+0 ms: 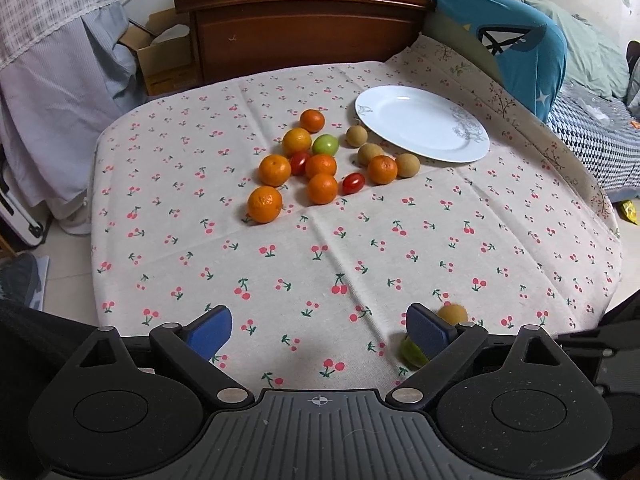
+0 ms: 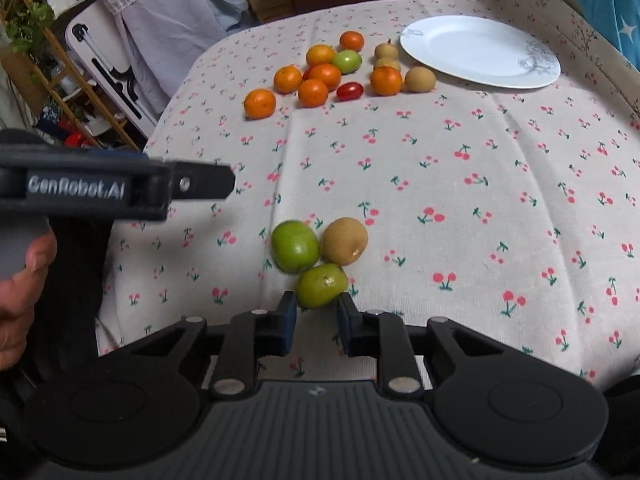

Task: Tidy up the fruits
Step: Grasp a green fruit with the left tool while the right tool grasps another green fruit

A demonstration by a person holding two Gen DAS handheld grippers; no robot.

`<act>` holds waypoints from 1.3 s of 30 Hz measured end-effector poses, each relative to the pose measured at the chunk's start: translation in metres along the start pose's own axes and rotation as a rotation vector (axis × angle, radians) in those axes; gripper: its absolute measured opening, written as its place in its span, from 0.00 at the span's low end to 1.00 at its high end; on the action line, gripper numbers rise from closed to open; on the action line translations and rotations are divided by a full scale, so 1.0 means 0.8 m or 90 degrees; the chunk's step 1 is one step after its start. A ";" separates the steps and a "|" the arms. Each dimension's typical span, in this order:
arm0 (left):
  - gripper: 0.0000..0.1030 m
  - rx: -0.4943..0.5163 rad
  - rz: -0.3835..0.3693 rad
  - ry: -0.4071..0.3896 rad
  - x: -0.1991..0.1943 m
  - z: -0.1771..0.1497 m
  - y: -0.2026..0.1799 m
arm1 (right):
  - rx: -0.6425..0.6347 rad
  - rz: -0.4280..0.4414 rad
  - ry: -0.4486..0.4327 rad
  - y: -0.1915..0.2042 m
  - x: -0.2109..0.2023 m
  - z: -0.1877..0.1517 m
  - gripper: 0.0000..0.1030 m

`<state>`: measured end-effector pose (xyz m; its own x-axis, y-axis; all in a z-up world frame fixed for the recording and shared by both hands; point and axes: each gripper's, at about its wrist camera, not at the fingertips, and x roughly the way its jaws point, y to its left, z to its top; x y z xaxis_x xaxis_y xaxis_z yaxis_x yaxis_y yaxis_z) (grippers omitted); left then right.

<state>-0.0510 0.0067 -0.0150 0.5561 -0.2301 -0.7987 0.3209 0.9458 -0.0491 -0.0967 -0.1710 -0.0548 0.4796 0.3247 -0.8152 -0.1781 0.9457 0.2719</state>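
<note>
In the right wrist view my right gripper (image 2: 318,314) stands narrow, its blue pads pinching the near end of a small green fruit (image 2: 322,286) on the cherry-print tablecloth. A second green fruit (image 2: 295,246) and a brown fruit (image 2: 345,240) touch it just beyond. My left gripper (image 1: 320,332) is open over bare cloth; its right finger (image 1: 428,332) partly hides a green fruit (image 1: 412,354) and a brown one (image 1: 452,314). Farther off lie several oranges (image 1: 322,189), cherry tomatoes (image 1: 353,183), a green fruit (image 1: 325,144) and brown fruits (image 1: 408,165), next to a white plate (image 1: 420,120).
The plate (image 2: 480,50) holds nothing. A hand grips the left gripper's body (image 2: 120,188) at the left of the right wrist view. A wooden cabinet (image 1: 304,32) stands behind the table, bedding (image 1: 520,40) to the right, and the cloth's edge drops off at the left.
</note>
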 end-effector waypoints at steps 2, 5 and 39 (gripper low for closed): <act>0.92 0.002 -0.003 -0.001 0.000 0.000 0.000 | 0.002 -0.011 -0.012 -0.004 0.003 0.005 0.19; 0.92 0.006 -0.007 -0.001 0.001 -0.002 -0.001 | -0.004 -0.028 -0.032 -0.011 0.009 0.018 0.18; 0.42 0.142 -0.141 -0.009 0.047 -0.031 -0.059 | 0.007 -0.032 -0.078 -0.043 0.027 0.057 0.35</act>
<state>-0.0643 -0.0407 -0.0576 0.4633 -0.4296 -0.7751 0.5948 0.7991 -0.0873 -0.0409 -0.1958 -0.0584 0.5894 0.2752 -0.7595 -0.1415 0.9608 0.2384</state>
